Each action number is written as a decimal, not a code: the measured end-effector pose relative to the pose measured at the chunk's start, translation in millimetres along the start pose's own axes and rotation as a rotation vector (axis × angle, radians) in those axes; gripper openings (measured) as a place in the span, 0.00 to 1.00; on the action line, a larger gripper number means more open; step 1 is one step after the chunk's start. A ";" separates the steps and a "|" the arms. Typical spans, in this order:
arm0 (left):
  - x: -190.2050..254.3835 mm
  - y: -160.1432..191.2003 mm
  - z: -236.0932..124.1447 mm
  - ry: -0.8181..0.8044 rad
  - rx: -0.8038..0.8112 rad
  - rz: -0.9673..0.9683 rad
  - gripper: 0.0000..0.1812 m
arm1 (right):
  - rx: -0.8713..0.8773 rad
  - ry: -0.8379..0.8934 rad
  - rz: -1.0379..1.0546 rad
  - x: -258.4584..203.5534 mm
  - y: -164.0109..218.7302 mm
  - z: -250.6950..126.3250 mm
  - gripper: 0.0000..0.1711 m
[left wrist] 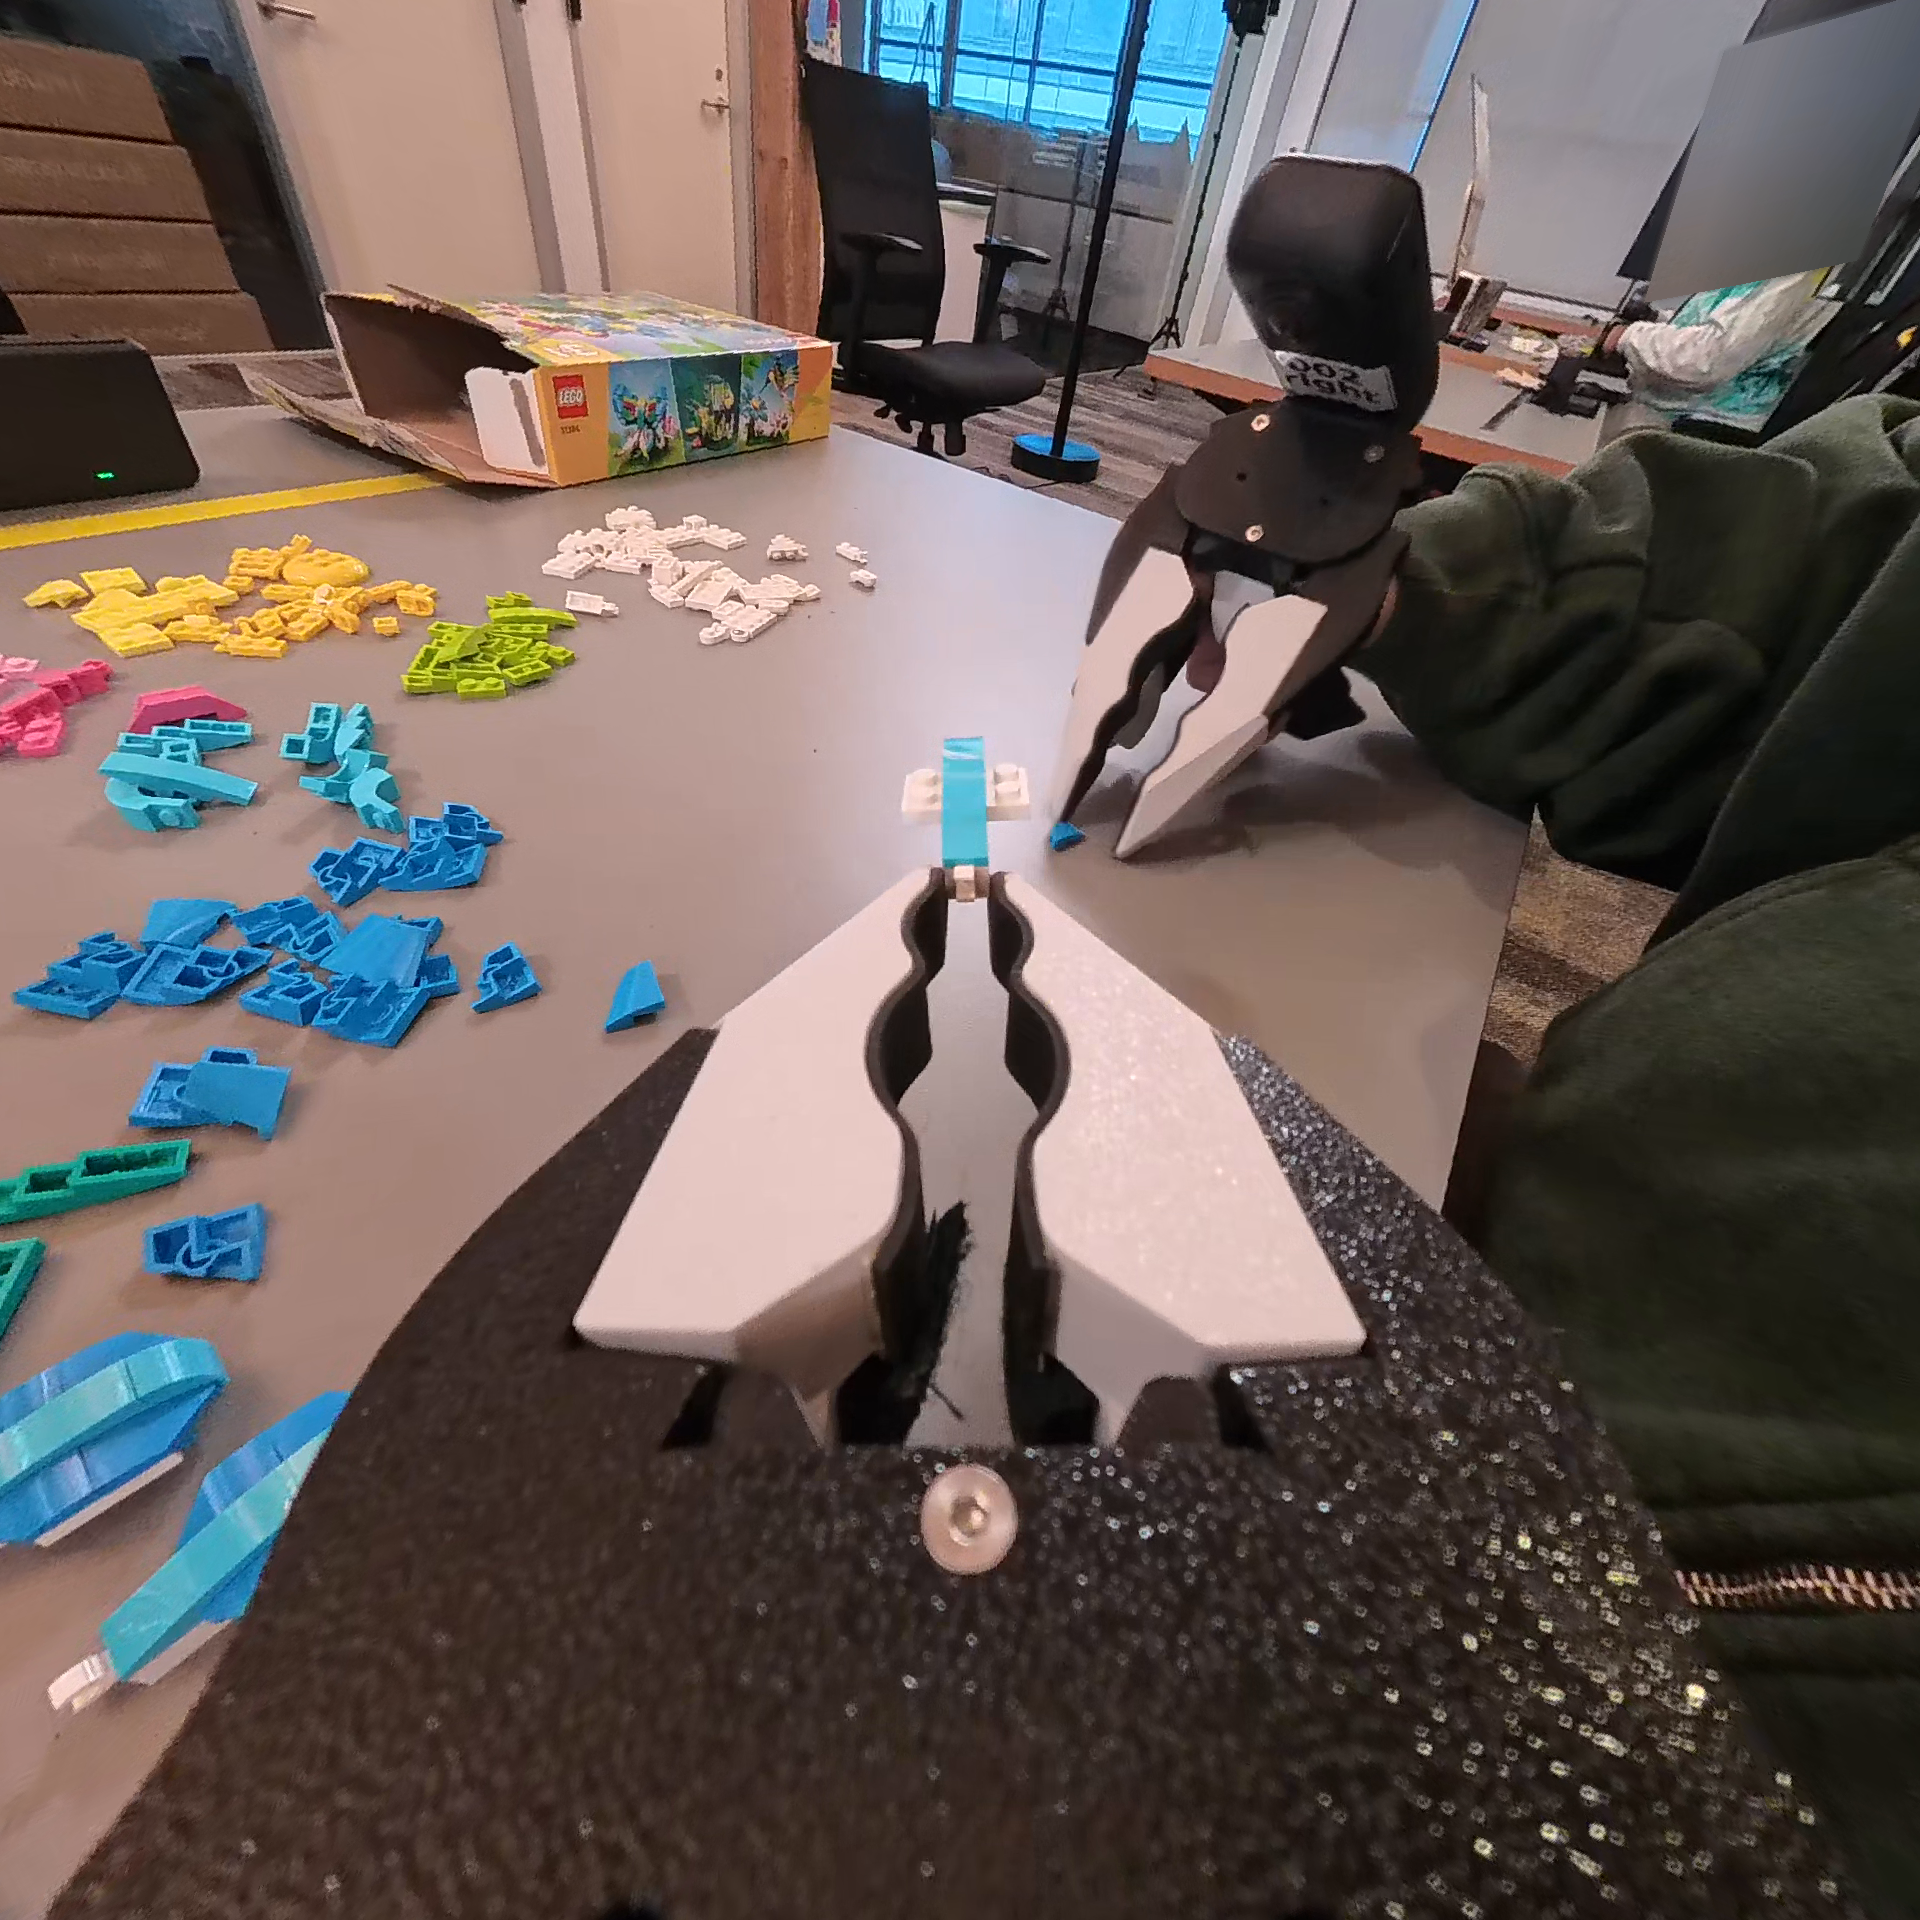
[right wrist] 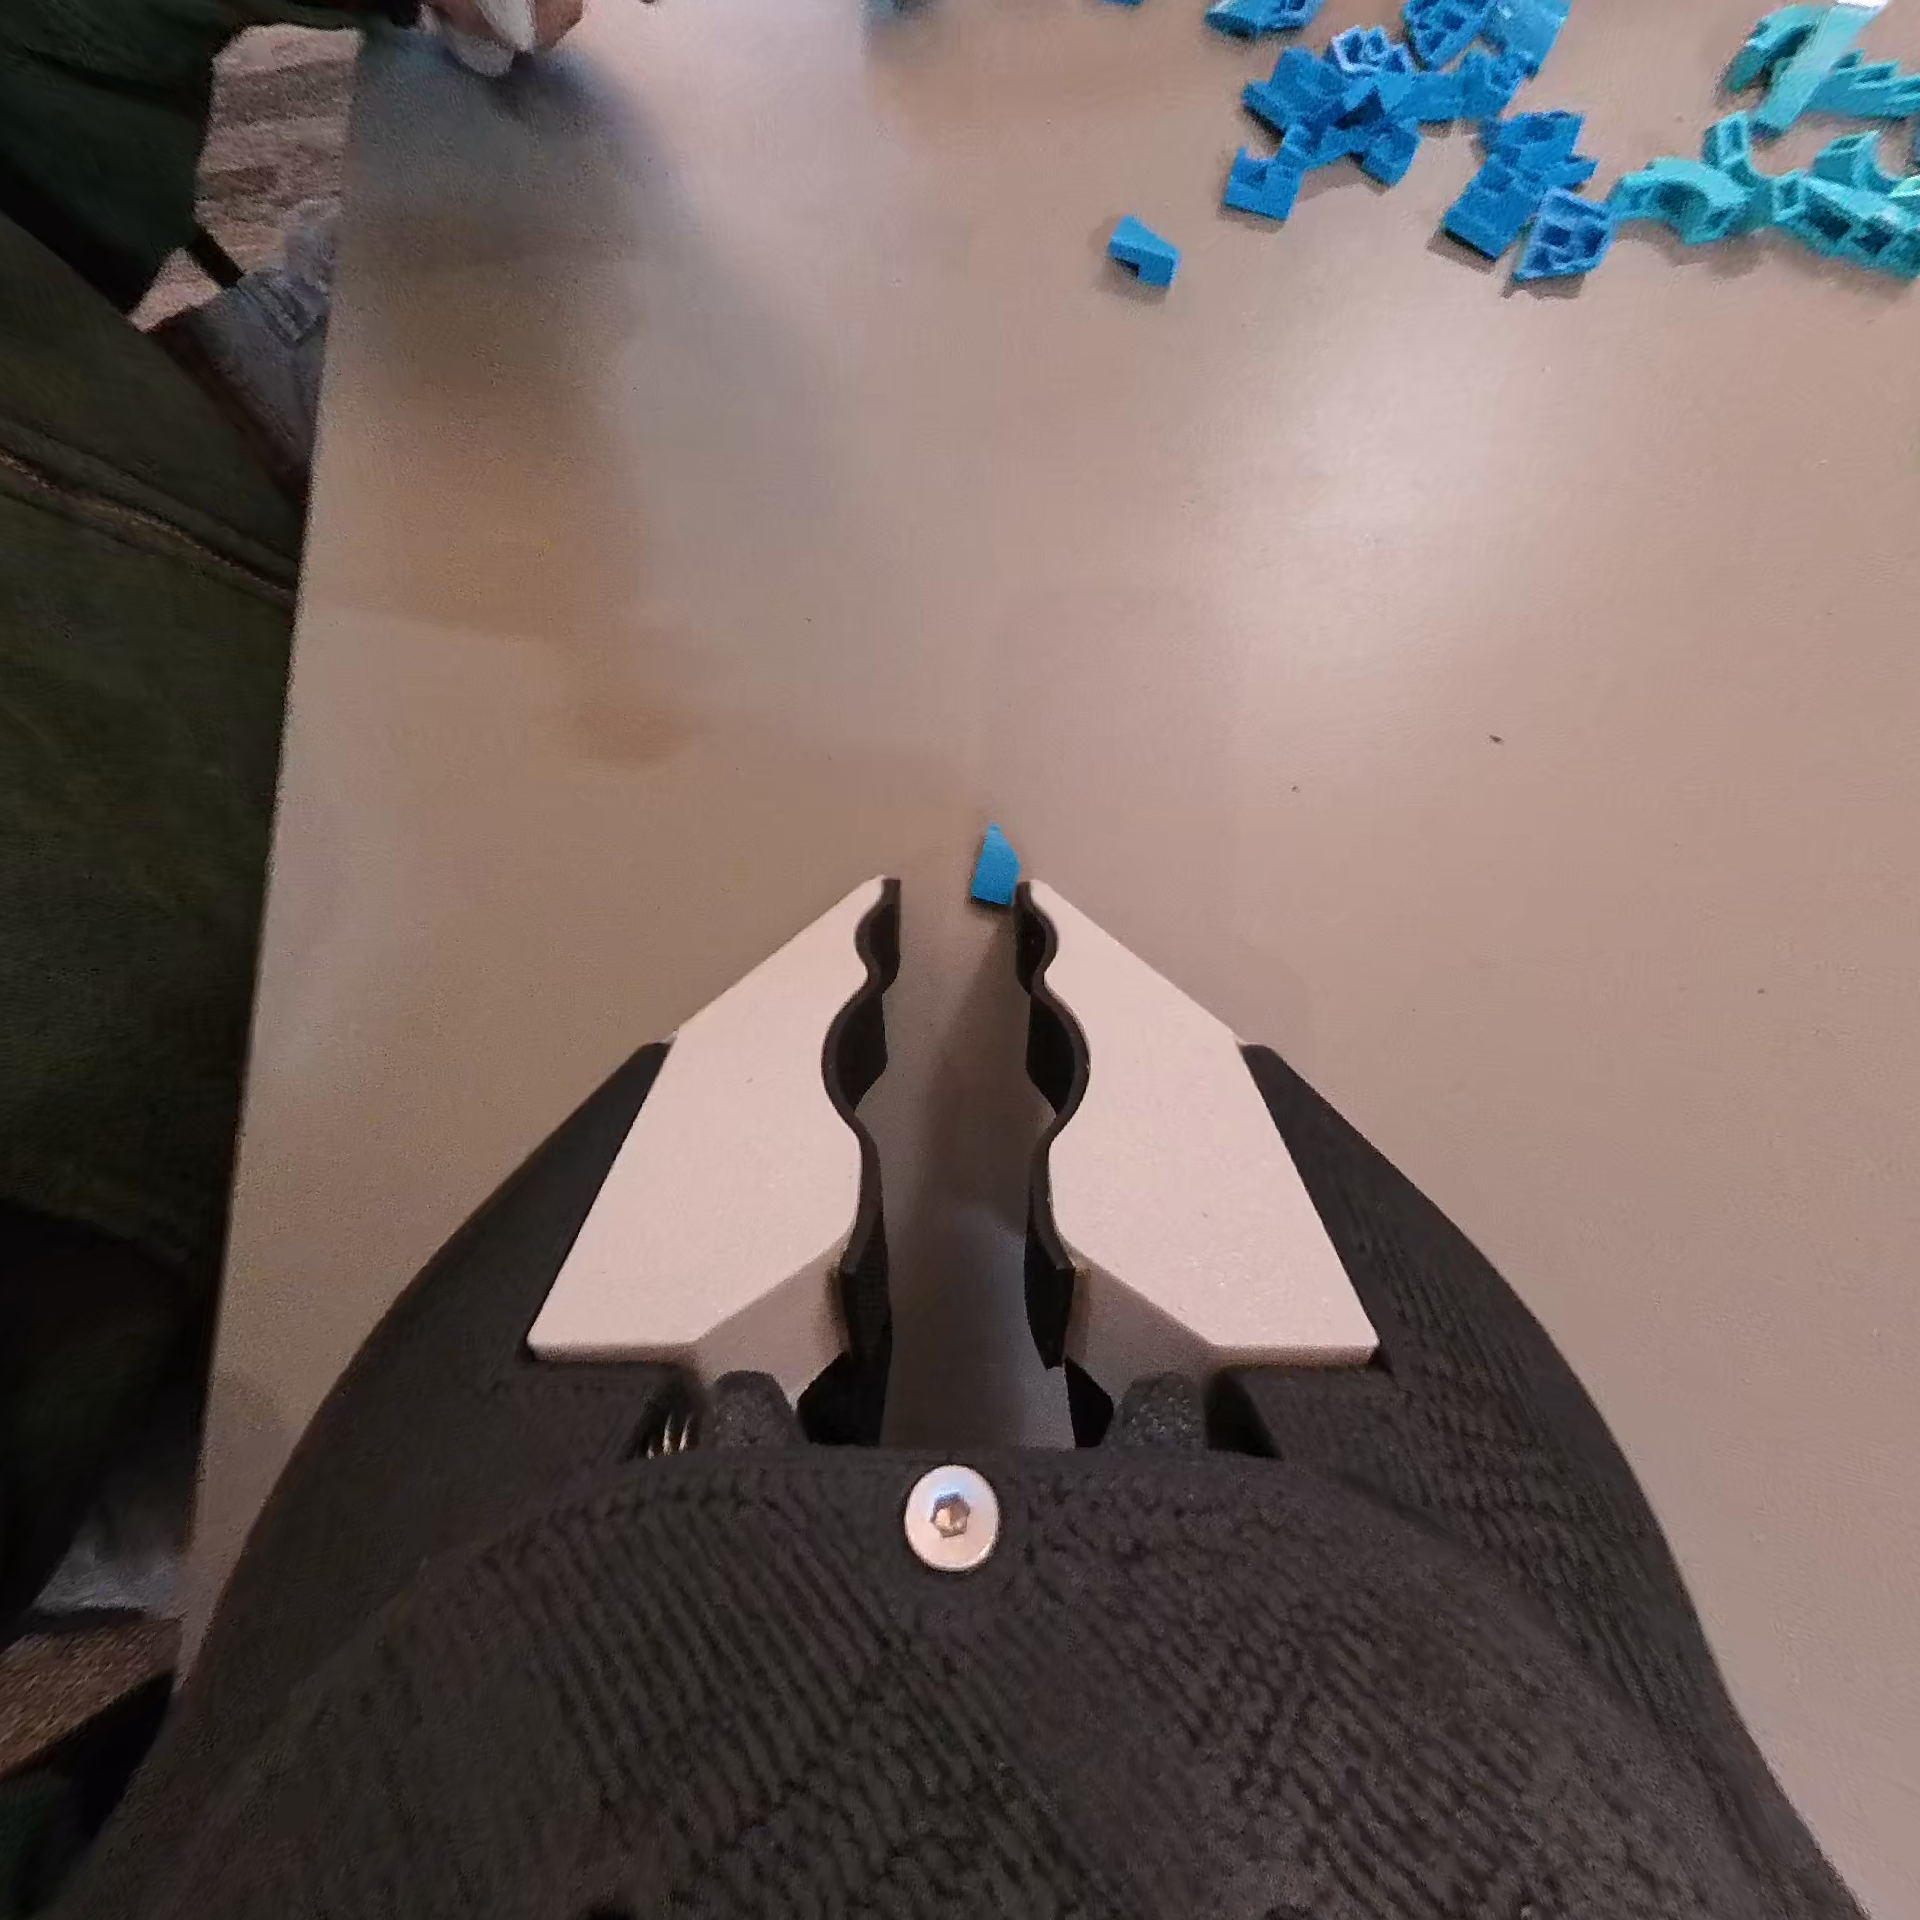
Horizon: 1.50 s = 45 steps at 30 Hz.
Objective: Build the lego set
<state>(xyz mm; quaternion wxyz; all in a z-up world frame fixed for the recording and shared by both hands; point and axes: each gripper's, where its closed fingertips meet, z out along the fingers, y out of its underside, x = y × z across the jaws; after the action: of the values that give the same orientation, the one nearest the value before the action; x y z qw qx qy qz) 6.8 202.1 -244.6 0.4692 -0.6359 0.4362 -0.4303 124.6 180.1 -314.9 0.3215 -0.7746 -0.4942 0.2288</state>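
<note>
My left gripper (left wrist: 967, 881) is shut on the near end of a small white and turquoise assembly (left wrist: 963, 798), a turquoise strip crossing a white plate, held just above the grey table (left wrist: 727, 790). My right gripper (right wrist: 956, 896) is open with its tips down at the table. A small blue slope piece (right wrist: 994, 865) lies on the table just ahead of its right fingertip, not gripped. In the left wrist view the right gripper (left wrist: 1093, 836) stands to the right of the assembly, with the blue slope piece (left wrist: 1065, 834) at its tips.
Sorted piles lie on the left: blue (left wrist: 281, 966), turquoise (left wrist: 177, 779), lime (left wrist: 488, 655), yellow (left wrist: 208, 603), white (left wrist: 686, 577), pink (left wrist: 52, 696). Built blue curved parts (left wrist: 104, 1444) sit near left. An open set box (left wrist: 582, 390) stands behind. A green sleeve (left wrist: 1621, 623) is at the right table edge. About 15 centimeters separates my left fingertips from my right.
</note>
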 end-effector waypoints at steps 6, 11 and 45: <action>1.2 0.5 0.5 0.007 -0.005 0.002 0.03 | -0.004 -0.160 -0.062 -35.6 -7.8 4.8 0.11; 2.7 0.9 0.8 0.015 -0.008 0.006 0.03 | 0.044 -0.090 -0.131 -13.3 -16.3 -1.7 0.10; 6.6 2.6 1.6 0.045 -0.024 0.013 0.03 | 0.060 -0.242 -0.202 -12.4 -14.9 9.3 0.00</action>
<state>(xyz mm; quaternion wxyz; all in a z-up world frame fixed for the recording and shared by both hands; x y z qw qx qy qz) 9.5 195.7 -246.5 0.4544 -0.6288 0.4560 -0.4361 104.1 175.9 -310.1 0.3038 -0.6779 -0.5976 0.3017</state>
